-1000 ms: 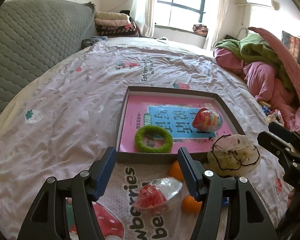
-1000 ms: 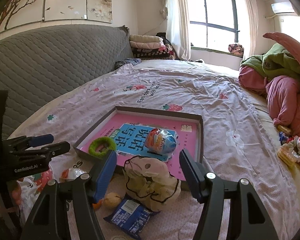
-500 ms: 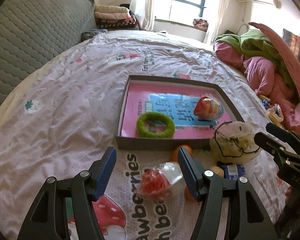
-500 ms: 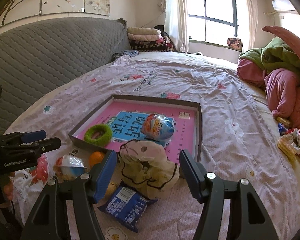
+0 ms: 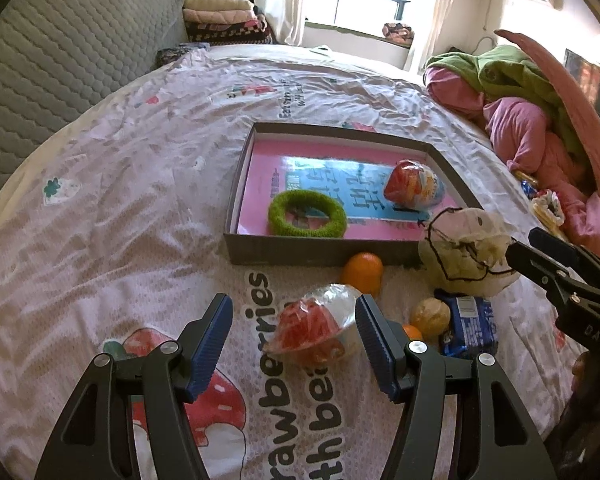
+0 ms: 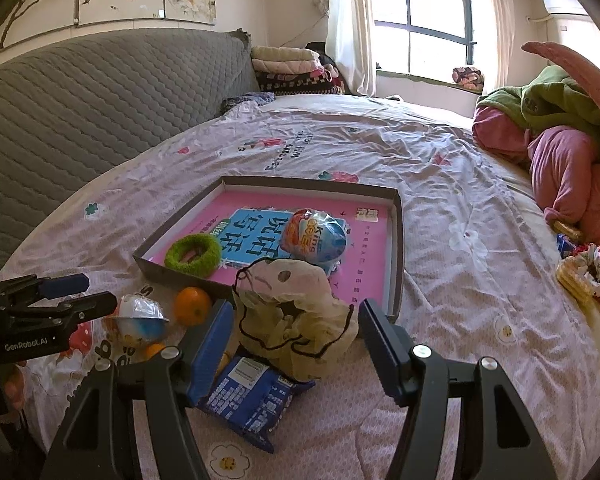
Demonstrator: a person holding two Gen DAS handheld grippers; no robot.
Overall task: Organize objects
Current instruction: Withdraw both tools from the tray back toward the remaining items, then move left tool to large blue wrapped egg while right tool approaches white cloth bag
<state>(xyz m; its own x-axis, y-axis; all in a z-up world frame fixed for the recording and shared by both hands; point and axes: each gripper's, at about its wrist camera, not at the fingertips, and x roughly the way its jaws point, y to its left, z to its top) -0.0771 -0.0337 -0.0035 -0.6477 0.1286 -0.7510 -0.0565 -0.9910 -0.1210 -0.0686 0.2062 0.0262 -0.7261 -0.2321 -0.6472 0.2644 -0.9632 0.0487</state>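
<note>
A grey box [image 5: 324, 250] [image 6: 180, 276] with a pink book inside lies on the bed. It holds a green ring [image 5: 307, 214] [image 6: 193, 250] and a wrapped toy egg [image 5: 414, 190] [image 6: 314, 238]. In front of it lie a second wrapped egg [image 5: 314, 326] [image 6: 140, 320], an orange [image 5: 362, 272] [image 6: 192, 306], a cream drawstring pouch [image 5: 466, 252] [image 6: 296, 312], a blue snack packet [image 5: 470, 326] [image 6: 252, 398] and a small brown ball [image 5: 430, 316]. My left gripper [image 5: 294, 340] is open around the second egg. My right gripper [image 6: 294, 344] is open around the pouch.
A grey quilted headboard [image 6: 80, 112] runs along the left. Pink and green bedding [image 5: 520, 120] [image 6: 560, 140] is piled on the right, with small items [image 6: 580, 272] beside it. Folded blankets [image 6: 292, 68] sit at the far end by the window.
Both grippers have pulled back and risen a little from the box, so more of the loose items in front of it show. Both stay open.
</note>
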